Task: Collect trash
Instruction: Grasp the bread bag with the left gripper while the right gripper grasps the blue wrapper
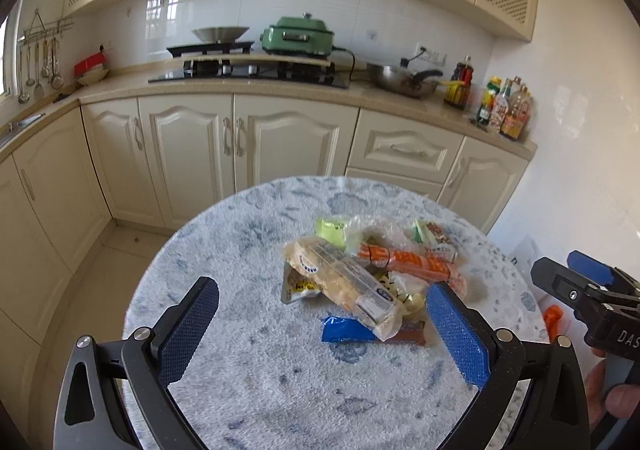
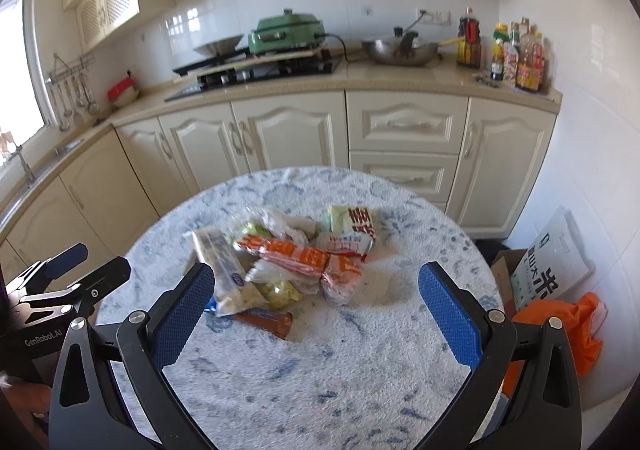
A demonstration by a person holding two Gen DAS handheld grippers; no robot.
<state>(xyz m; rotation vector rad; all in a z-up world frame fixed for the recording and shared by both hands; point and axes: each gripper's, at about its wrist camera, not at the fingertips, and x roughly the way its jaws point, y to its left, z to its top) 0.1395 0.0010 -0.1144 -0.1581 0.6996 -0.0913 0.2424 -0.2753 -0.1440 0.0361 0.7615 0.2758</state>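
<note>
I am holding my left tongs [image 1: 320, 334] and right tongs [image 2: 316, 320] wide apart, gripping nothing. The heap of crinkly plastic snack wrappers [image 2: 288, 254] is lying mid-frame on the round blue-white table [image 2: 320, 378]; light and slippery, so I am aiming at the stiff orange wrapper [image 2: 296, 254]. An orange plastic bag [image 2: 560, 326] is waiting at lower right, contents hidden

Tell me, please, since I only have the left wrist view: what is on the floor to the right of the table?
Observer: An orange bag lies crumpled beside the table.
Operator: Is anything else near it?
Observer: A cardboard box and a white printed sack stand by the wall.
Operator: Are the right tongs open?
Observer: Yes, the right tongs are wide open and empty, with the wrapper pile just ahead.
</note>
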